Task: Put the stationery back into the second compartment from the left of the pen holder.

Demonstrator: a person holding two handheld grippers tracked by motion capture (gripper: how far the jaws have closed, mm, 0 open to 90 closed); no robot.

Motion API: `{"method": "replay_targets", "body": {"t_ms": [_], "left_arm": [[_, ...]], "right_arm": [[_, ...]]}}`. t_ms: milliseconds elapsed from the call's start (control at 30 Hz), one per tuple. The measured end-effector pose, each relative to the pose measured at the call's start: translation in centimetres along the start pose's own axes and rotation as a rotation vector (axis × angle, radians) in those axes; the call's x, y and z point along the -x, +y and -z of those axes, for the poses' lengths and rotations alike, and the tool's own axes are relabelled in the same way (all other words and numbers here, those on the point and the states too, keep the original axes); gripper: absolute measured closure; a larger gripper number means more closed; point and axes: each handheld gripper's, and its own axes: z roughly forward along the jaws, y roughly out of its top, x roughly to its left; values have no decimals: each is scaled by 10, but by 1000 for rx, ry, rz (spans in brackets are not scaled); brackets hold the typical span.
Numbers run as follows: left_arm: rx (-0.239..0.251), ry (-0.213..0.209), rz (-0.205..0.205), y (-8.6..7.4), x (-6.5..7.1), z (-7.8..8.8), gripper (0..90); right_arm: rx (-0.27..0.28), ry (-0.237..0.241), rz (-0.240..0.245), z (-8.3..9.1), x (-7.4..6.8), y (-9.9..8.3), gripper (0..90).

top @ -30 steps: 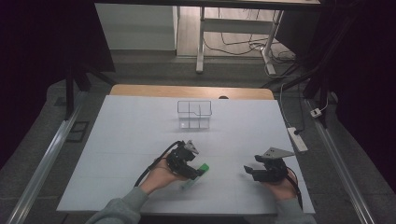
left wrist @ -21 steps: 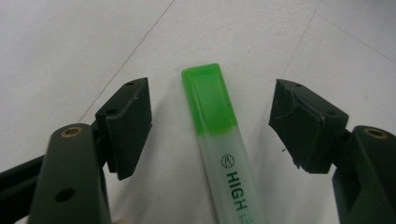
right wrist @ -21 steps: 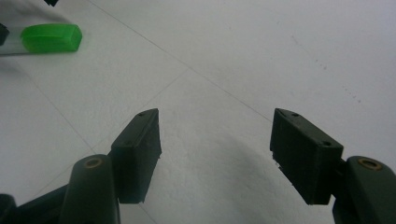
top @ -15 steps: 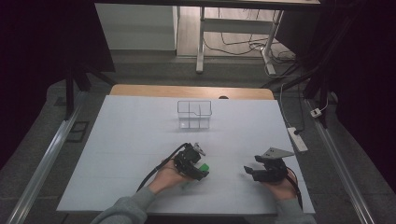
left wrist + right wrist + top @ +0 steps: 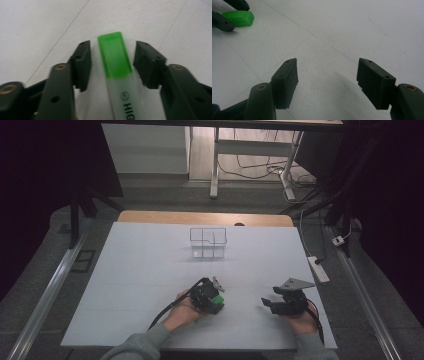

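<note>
The left gripper [image 5: 112, 62] straddles a green-capped highlighter [image 5: 117, 72] lying on the white counter [image 5: 150, 270]; its jaws have just been closing, yet a narrow gap seems to remain on each side. The right gripper [image 5: 327, 80] hovers well apart, jaws wide and empty. A clear divided box [image 5: 208, 242] stands farther back.

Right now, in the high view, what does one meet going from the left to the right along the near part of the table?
Left hand-held gripper over the green highlighter → right hand-held gripper → white power strip by the table's right edge.
</note>
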Motion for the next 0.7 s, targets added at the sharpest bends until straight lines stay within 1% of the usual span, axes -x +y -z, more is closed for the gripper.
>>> {"method": "replay_targets", "body": {"t_ms": [67,100,267,400,500,600,700], "left_arm": [[-4,0,-8,0,2,0,600],[-5,2,-6,1,3,0,617],[-7,-3,-1,1,4,0,660],[0,-5,8,1,4,0,663],[6,-6,2,0,4,1,666],[13,-19,1,0,2,1,667],[37,-34,8,-1,-2,6,666]], "right_arm": [[-2,-2,-1,0,0,0,324],[-2,-2,-1,0,0,0,323],[-3,-5,0,0,0,0,324],[-2,-5,-2,1,0,0,324],[1,-7,-2,0,0,0,324],[-3,-7,-4,1,0,0,324],[-5,-10,-3,1,1,0,324]]}}
